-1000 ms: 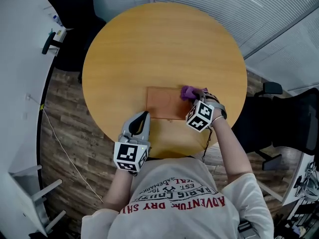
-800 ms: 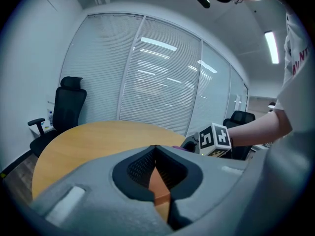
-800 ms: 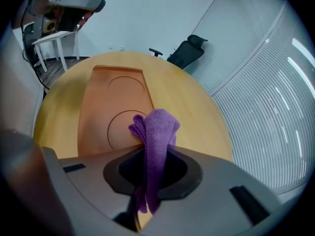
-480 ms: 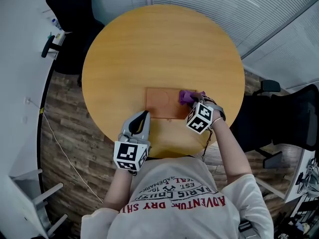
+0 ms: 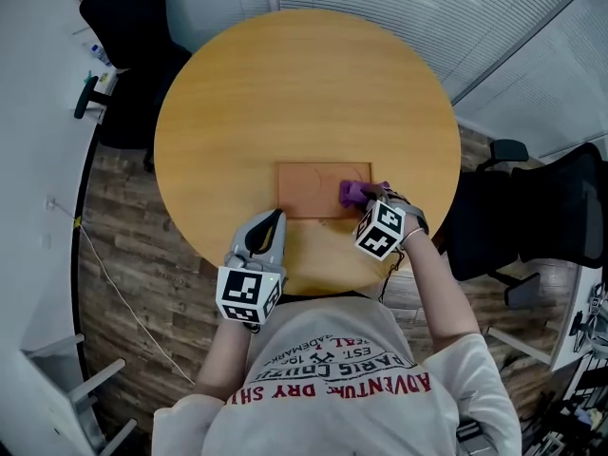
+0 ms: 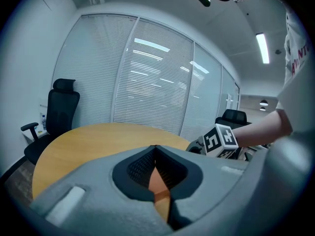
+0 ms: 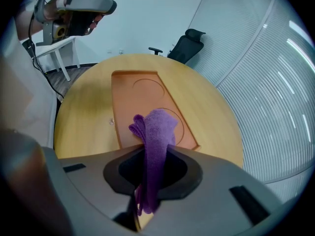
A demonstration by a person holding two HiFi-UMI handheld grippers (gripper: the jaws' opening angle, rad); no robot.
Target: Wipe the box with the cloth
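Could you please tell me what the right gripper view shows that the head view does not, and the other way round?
Only the right gripper view shows the right gripper with its jaws shut on the purple cloth, which hangs down between them. Only the head view shows the left gripper, at the near edge of the table. Both show the cloth, the box and the round table.

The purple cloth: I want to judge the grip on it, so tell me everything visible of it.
The purple cloth looks like soft, fuzzy microfibre, folded into a narrow strip. The right gripper is shut on it, with a short tail hanging back behind the jaws. Its bunched free end rests on the flat orange box, over the round recess nearest that gripper, on the round wooden table.
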